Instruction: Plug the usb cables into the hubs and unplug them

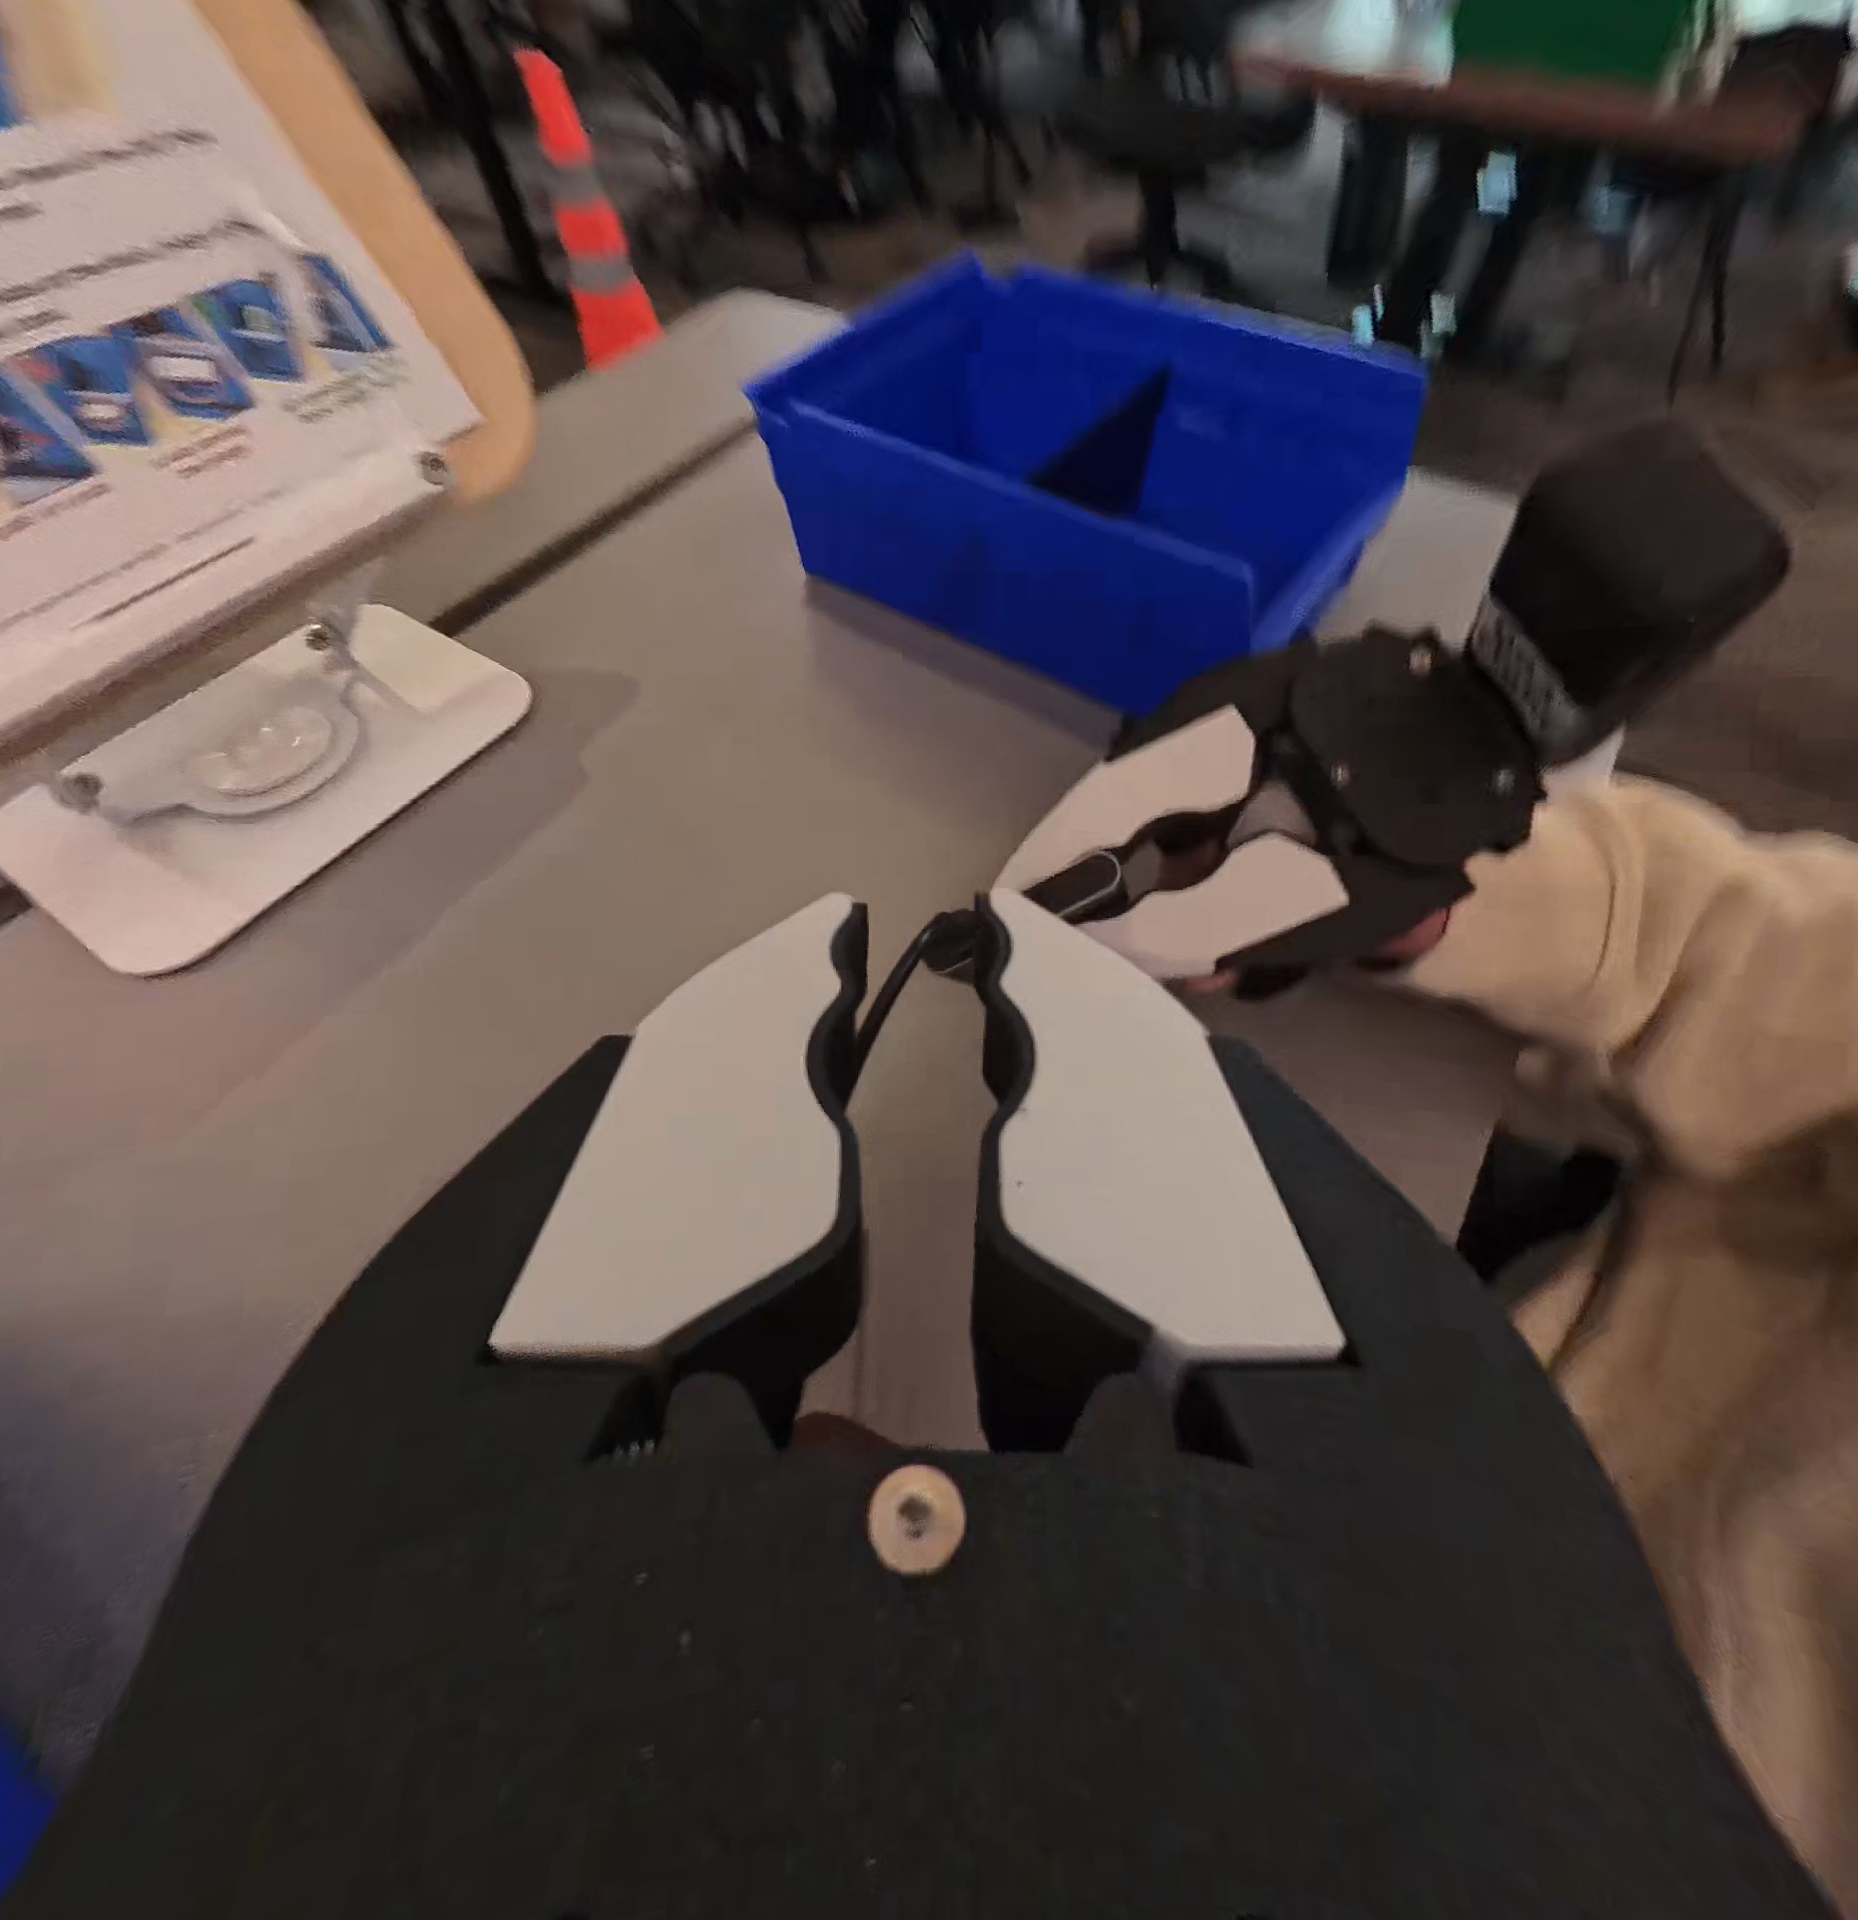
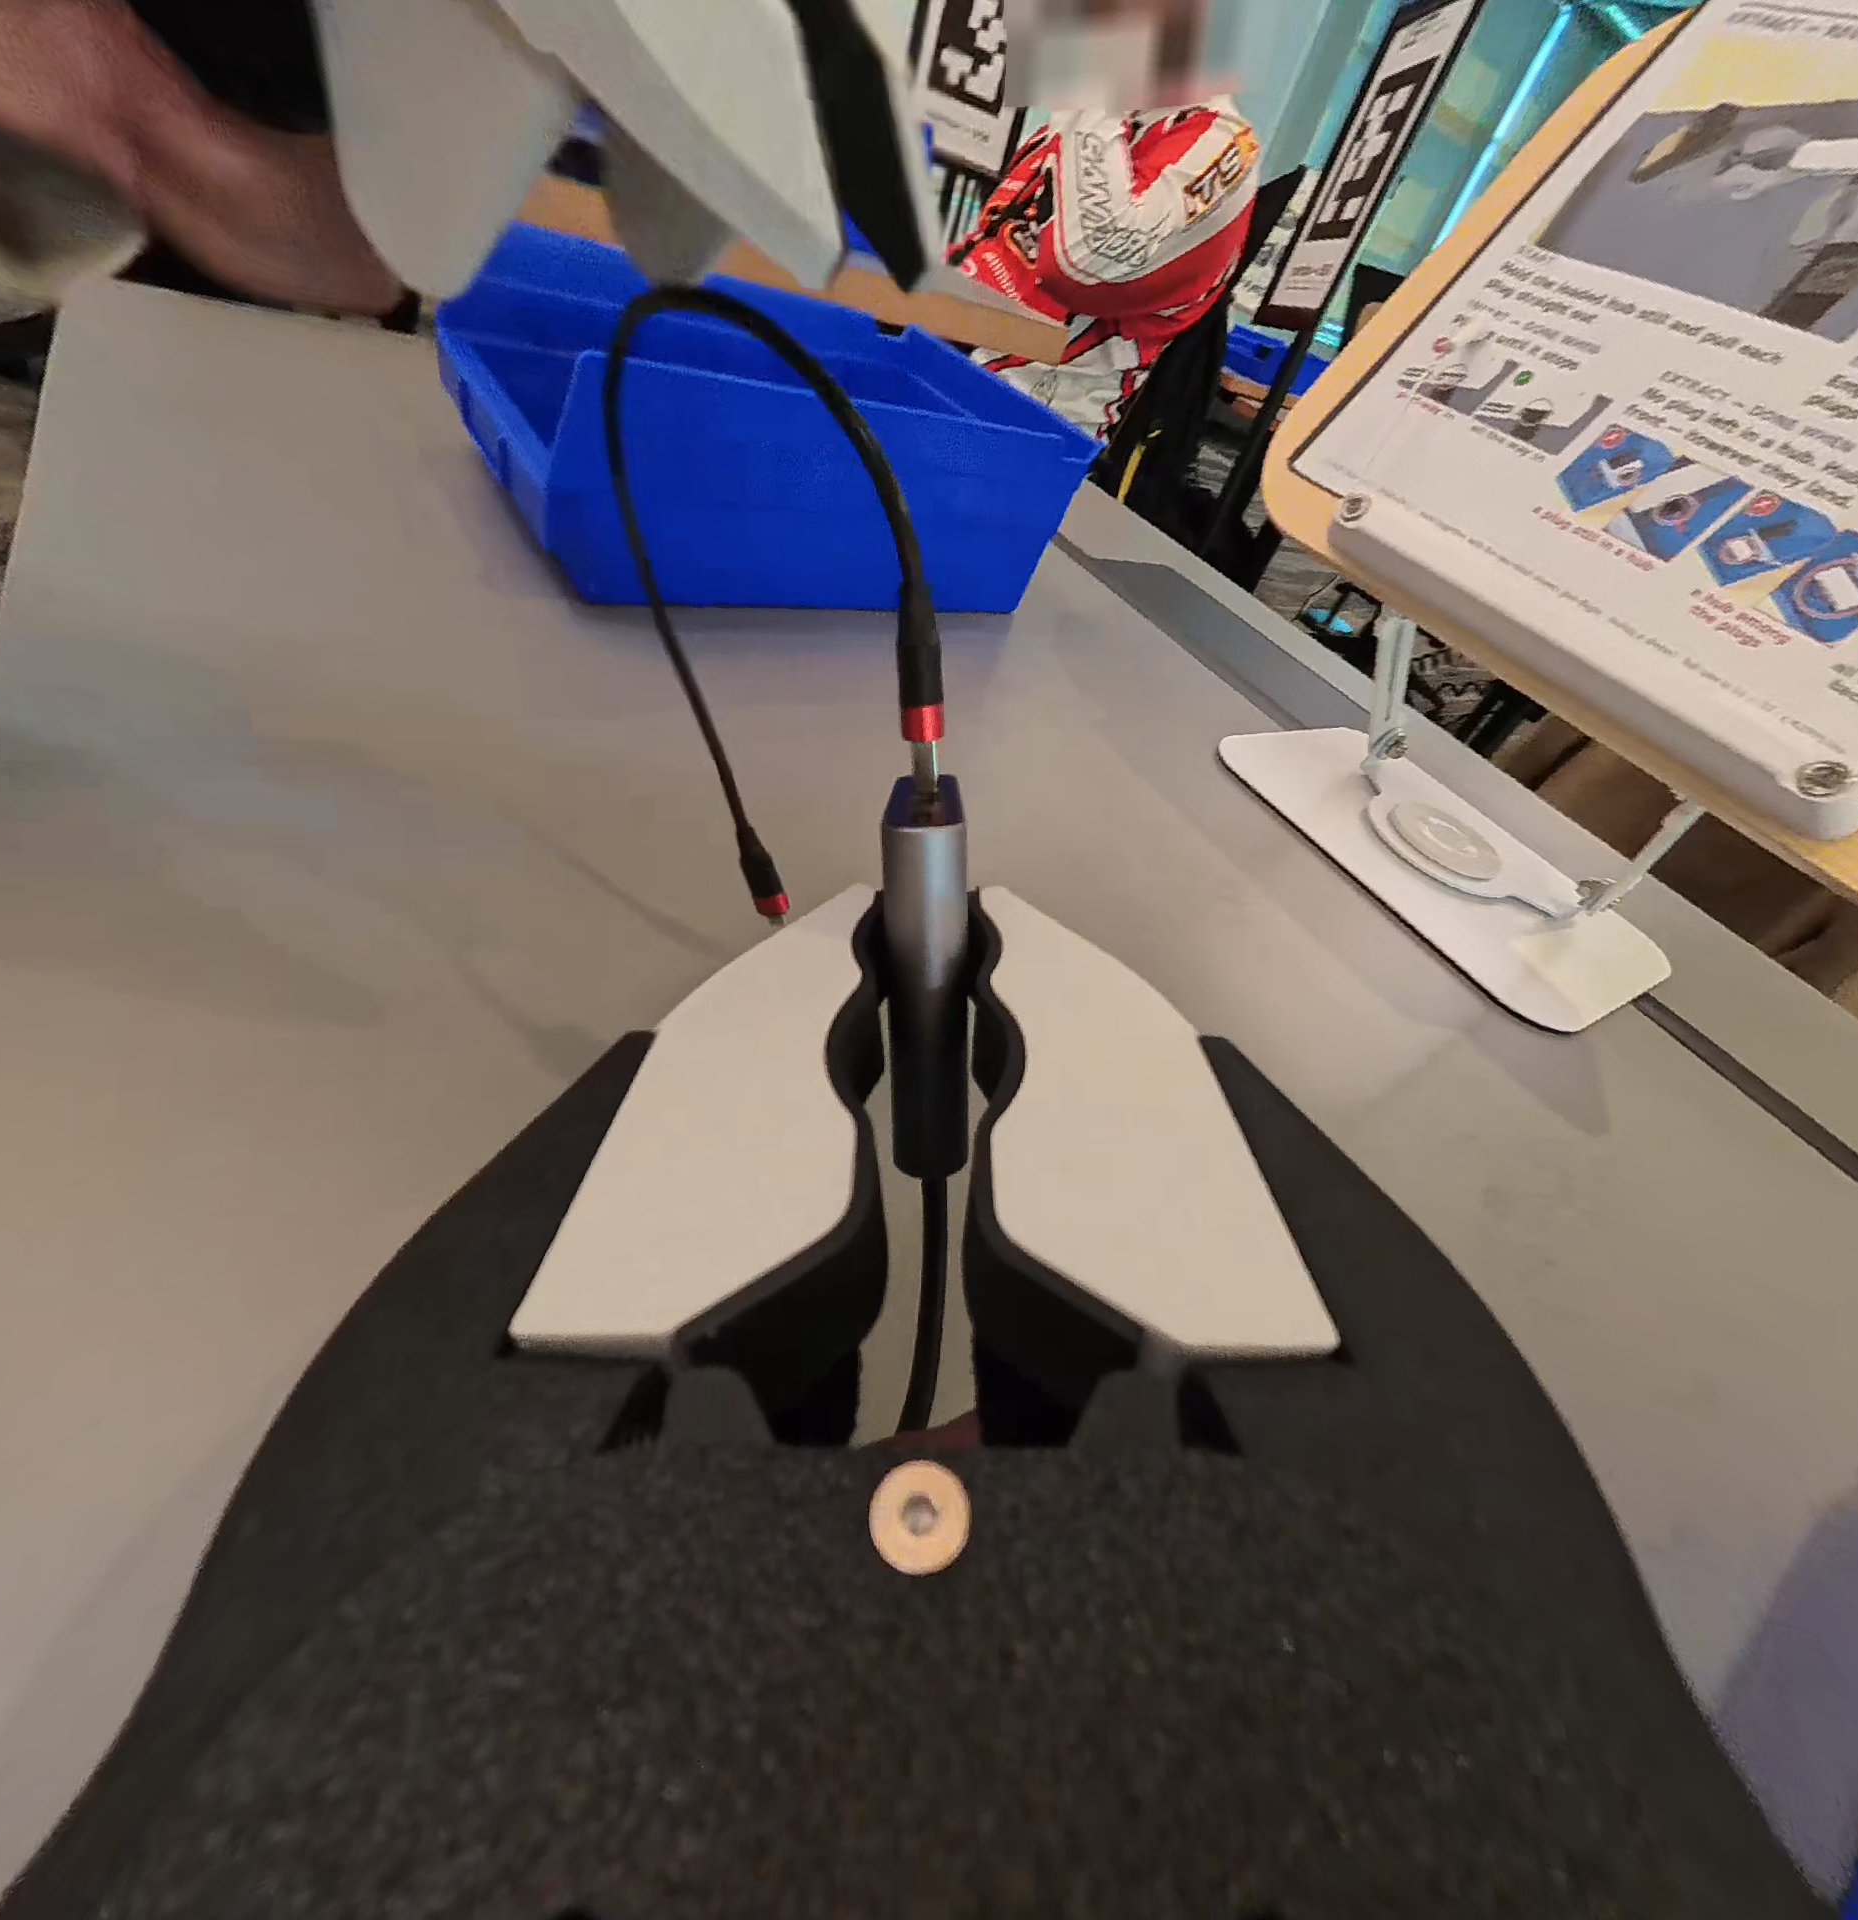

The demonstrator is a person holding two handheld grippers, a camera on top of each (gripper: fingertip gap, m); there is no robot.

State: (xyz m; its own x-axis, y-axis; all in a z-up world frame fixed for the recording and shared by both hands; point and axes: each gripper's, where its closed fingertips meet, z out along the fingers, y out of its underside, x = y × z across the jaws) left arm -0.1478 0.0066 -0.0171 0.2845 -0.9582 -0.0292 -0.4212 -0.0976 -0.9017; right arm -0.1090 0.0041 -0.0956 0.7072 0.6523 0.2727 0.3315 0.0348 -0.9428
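Right gripper (image 2: 925, 925) clamps the grey hub (image 2: 925, 935) (black cable (image 2: 634, 540) plugged ahead); left gripper (image 1: 920, 920), fingers apart, hovers beyond.

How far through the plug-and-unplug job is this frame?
Done: one red-collared plug of the black cable sits in the grey hub. In hand: the right gripper clamps the hub; the left gripper stands open around the cable. Left: the cable's other plug hangs loose, and everything still needs unplugging.
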